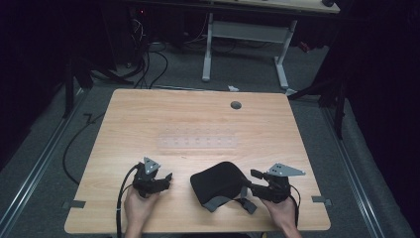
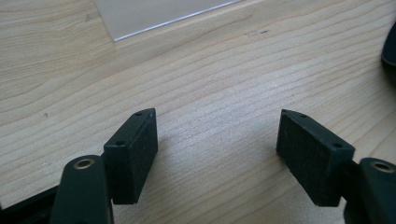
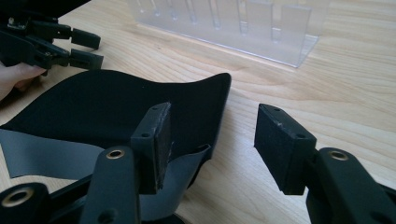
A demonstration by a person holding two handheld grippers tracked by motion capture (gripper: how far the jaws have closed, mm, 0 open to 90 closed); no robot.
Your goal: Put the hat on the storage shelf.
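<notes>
no readable text, labels, numbers or signs anywhere

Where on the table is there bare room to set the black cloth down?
Bare wood runs from the clear rack back to the far edge around the grommet, and down both side margins. The near middle is crowded: the cloth lies between the left tool and the right tool, both open.
</notes>
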